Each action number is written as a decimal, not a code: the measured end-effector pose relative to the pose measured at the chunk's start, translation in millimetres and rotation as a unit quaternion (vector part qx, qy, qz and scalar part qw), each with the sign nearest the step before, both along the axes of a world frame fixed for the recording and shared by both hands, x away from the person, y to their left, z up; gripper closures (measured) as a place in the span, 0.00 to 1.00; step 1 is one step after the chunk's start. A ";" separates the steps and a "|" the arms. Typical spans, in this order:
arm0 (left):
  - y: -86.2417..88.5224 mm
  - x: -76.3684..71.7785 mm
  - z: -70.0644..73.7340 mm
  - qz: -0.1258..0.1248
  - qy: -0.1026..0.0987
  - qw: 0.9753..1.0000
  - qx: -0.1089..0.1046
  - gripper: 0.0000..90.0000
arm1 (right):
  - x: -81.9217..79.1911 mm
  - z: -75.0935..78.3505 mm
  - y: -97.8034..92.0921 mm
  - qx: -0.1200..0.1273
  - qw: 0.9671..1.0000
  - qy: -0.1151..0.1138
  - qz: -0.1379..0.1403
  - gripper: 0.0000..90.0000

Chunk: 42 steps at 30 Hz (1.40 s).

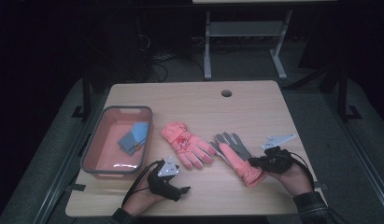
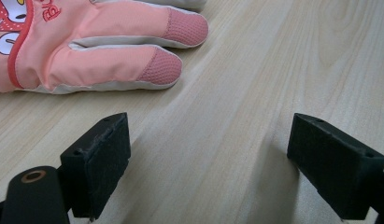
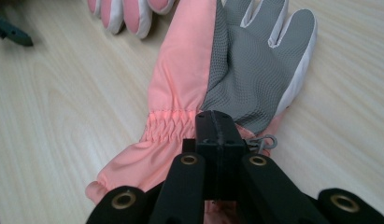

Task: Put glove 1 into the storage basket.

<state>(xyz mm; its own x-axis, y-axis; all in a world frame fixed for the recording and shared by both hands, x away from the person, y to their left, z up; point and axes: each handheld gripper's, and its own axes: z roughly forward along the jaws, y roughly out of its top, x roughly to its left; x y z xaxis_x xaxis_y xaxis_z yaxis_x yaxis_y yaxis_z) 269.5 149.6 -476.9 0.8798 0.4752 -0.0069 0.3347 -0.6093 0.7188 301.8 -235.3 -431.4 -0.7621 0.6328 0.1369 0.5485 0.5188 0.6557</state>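
The salmon-pink padded glove with a cartoon patch [image 1: 186,143] lies back-up mid-bench; its red embroidered lettering is cut off and unreadable. The left gripper [image 2: 208,163] rests near it, fingers wide over bare wooden bench [image 1: 255,107]. The right gripper [image 3: 216,135] has its fingers pressed together on the cuff of the grey-palmed pink glove [image 3: 241,70]. A grey-rimmed pink plastic tub [image 1: 89,149] holds folded blue cloth [image 1: 133,137].

Wooden table [image 1: 255,100] with round cable hole [image 1: 226,93] near far edge. Grey-rimmed pink bin [image 1: 89,150] set at table's left side; blue folded cloth [image 1: 133,138] laid inside. White desk frame [image 1: 245,29] seen behind, on floor.
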 end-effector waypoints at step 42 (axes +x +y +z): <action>-40.1 48.4 20.9 0.074 0.034 0.996 0.048 0.99 | 7.8 -23.1 -62.6 0.002 0.987 -0.036 -0.154 0.32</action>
<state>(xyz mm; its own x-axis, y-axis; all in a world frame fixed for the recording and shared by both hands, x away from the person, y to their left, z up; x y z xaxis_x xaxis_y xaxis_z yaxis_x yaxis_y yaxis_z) 317.9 109.5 -456.1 0.7988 0.6014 -0.0121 0.4718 -0.6138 0.6329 309.6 -297.9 -454.6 -0.5420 0.8353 0.0920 0.6319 0.3329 0.6999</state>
